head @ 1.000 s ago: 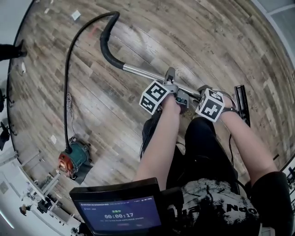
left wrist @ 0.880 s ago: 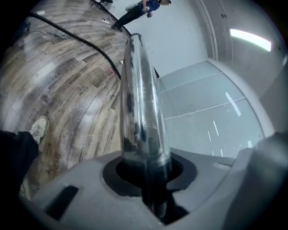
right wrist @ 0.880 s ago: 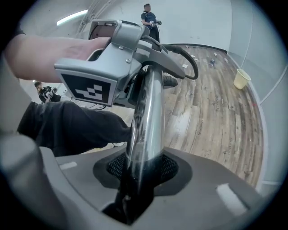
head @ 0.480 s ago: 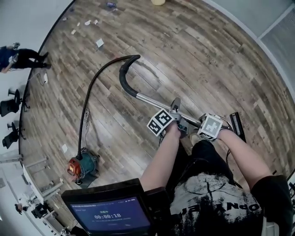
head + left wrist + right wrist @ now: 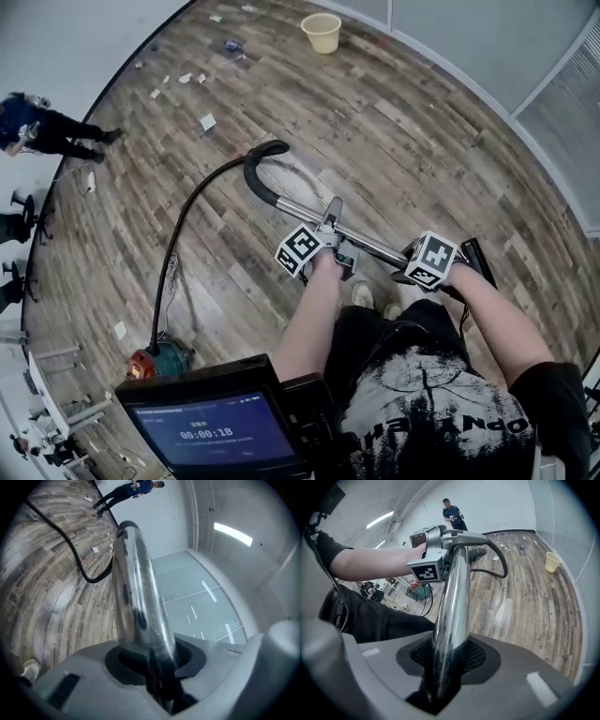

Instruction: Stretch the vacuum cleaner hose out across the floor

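Observation:
The vacuum cleaner's shiny metal wand (image 5: 300,211) hangs above the wooden floor, held near its middle by my left gripper (image 5: 330,228) and at its near end by my right gripper (image 5: 410,269). In the left gripper view the wand (image 5: 136,588) sits in the notch of the left gripper (image 5: 150,667), whose jaws have just been opening a little around it. In the right gripper view the wand (image 5: 452,616) is clamped in the right gripper (image 5: 443,667). A black curved handle (image 5: 251,167) leads into the black hose (image 5: 183,244), which runs down to the vacuum body (image 5: 159,359). The black floor nozzle (image 5: 476,261) sits by my right gripper.
A yellow bucket (image 5: 322,32) stands by the far wall. Paper scraps (image 5: 207,121) lie scattered on the floor. A person (image 5: 47,131) stands at the left wall. A tablet screen (image 5: 211,431) hangs at my chest, and my shoes (image 5: 364,295) are below the wand.
Both grippers have risen with the wand between them. The head view has tilted up, which brings the bucket and far wall into view. The hose trails further from the body.

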Demonstrator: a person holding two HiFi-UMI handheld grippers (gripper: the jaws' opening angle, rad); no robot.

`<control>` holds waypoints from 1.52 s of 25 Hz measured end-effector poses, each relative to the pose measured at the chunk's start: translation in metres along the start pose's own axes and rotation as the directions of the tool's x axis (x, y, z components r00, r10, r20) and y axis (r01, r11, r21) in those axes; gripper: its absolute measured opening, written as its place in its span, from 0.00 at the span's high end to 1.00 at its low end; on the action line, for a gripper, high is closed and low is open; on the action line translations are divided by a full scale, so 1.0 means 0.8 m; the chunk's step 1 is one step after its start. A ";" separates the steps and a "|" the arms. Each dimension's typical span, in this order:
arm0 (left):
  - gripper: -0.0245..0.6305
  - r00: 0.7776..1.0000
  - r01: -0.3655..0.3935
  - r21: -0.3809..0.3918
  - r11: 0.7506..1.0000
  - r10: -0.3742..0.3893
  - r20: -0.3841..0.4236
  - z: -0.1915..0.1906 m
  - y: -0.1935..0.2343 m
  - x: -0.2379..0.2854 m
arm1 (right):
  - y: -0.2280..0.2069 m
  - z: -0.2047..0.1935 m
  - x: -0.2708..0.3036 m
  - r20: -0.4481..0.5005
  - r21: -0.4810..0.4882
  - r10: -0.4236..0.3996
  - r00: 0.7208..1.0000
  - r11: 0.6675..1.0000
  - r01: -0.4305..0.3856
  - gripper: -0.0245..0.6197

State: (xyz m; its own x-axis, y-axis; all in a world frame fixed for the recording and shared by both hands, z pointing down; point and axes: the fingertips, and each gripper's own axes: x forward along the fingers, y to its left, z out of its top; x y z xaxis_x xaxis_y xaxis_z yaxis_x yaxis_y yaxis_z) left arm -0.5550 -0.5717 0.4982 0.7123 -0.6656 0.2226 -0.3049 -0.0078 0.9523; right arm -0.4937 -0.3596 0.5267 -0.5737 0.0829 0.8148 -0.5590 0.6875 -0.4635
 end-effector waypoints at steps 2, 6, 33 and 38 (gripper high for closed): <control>0.82 1.000 0.006 -0.028 1.000 -0.006 0.004 0.009 -0.008 0.000 | -0.003 0.007 -0.001 0.010 -0.004 -0.002 1.000 1.000 0.002 0.73; 0.90 0.998 0.014 -0.086 0.996 -0.009 0.054 0.026 -0.026 0.000 | -0.019 0.022 -0.004 0.035 -0.042 -0.058 0.998 0.997 0.059 0.71; 0.81 0.937 0.036 -0.036 0.999 -0.021 0.350 -0.048 -0.132 0.042 | -0.105 -0.051 -0.134 -0.099 -0.343 -0.128 0.987 0.935 0.087 0.81; 0.84 0.914 0.058 -0.048 0.997 -0.034 0.405 -0.085 -0.160 0.047 | -0.102 -0.097 -0.161 -0.111 -0.333 0.042 0.993 0.940 -0.077 0.81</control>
State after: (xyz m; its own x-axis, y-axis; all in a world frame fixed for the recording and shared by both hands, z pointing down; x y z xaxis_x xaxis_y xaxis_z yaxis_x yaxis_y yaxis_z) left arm -0.4460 -0.5453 0.3991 0.4053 -0.9100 0.0869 -0.2319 -0.0104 0.9727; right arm -0.3275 -0.3703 0.4871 -0.5270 0.1911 0.8281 -0.2821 0.8798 -0.3825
